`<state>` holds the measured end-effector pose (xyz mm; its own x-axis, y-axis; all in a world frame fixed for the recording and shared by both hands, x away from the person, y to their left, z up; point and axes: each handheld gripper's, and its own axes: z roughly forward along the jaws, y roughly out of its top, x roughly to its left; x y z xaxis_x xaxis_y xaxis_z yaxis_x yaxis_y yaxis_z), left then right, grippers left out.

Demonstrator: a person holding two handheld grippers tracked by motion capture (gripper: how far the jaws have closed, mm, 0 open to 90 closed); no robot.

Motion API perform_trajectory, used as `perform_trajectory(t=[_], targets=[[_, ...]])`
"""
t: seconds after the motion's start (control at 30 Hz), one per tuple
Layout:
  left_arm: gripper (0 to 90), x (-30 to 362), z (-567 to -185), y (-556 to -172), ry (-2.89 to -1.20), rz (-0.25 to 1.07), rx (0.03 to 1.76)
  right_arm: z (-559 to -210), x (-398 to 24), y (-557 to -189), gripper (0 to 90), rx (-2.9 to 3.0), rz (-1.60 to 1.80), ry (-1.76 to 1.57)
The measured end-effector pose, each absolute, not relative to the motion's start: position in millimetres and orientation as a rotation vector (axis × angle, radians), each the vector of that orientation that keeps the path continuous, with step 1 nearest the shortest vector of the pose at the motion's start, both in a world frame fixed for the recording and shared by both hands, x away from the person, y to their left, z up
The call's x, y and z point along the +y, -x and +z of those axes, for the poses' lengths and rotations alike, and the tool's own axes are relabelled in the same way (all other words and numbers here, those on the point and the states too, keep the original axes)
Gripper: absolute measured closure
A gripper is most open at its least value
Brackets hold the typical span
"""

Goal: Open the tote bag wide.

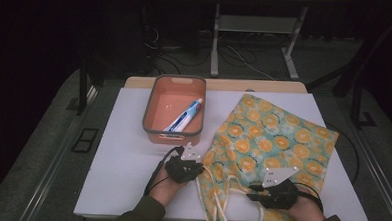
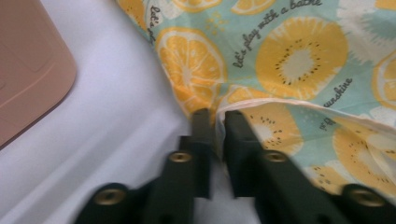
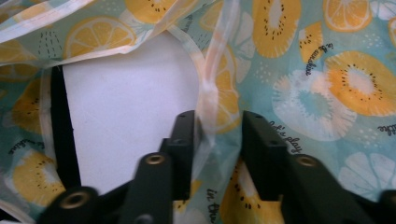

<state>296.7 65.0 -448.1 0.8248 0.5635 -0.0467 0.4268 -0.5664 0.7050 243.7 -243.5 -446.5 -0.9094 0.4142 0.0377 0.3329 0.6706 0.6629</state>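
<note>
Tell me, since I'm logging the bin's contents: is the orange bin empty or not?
Not empty. A tube lies slantwise on the floor of the orange bin, seen from above; nothing else shows in it.

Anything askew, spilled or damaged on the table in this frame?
Nothing spilled or damaged. The fruit-print cloth lies skewed and rumpled at its near edge, where the left gripper pinches a fold and the right gripper straddles a strap. A tube lies slantwise in the orange bin.
</note>
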Motion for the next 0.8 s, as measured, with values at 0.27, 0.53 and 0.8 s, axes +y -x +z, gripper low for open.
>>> perform_trajectory(t=[0.27,0.53,0.8], targets=[[88.2,59.6,-441.5,-312.3,-2.21,0.3,0.742,-444.6,-240.7,-248.9,89.5,2.75,1.035,-0.611],[80.8,67.9,-440.3,-333.4,-2.166,0.355,0.83,-443.0,-234.3,-271.4,89.7,2.701,1.046,-0.683],[50.5,88.8,-430.0,-318.5,-2.111,0.287,0.848,-444.5,-217.2,-291.3,89.0,2.693,1.063,-0.707]])
